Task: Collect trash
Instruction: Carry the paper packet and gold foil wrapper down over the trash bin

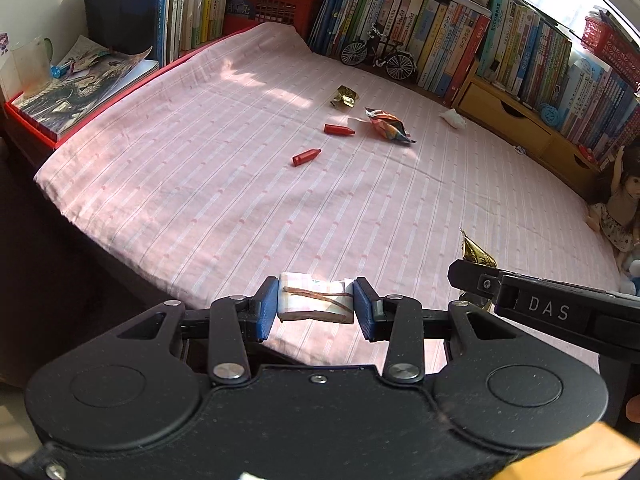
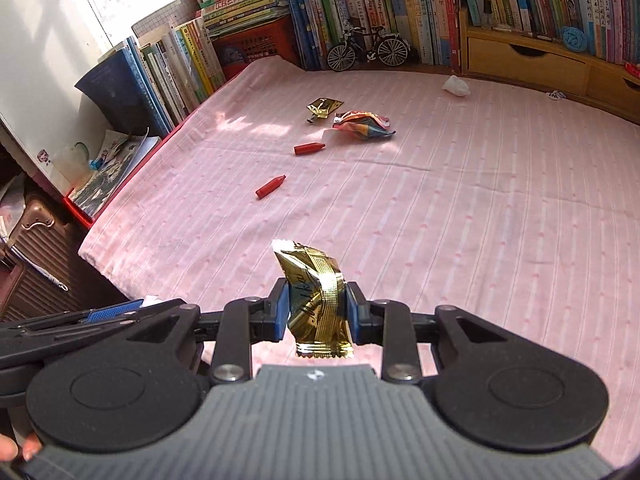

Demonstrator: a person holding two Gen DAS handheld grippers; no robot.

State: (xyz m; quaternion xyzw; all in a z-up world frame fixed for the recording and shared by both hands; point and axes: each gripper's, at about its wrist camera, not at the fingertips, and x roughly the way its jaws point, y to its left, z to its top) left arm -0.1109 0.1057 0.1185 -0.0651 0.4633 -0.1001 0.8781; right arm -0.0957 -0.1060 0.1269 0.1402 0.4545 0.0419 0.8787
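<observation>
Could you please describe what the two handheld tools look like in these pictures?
Both are matt black linkage tools with blue ribbed pads and silver pivot screws. The left tool has a speckled black body with two round discs. The right tool has a grey ribbed central plate between similar discs; white "DAS" lettering marks its side. No sleeves or cables show.

The right claw (image 2: 316, 312) clamps a crumpled gold wrapper (image 2: 320, 300) above the pink bedsheet (image 2: 480, 220).

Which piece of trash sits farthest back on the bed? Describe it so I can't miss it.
Start at the wooden drawer unit below the books on the right. On the pink sheet just in front of it lies a crumpled tissue. It is plain white and alone, while the gold wrapper, colourful wrapper and two red caps cluster mid-bed.
</observation>
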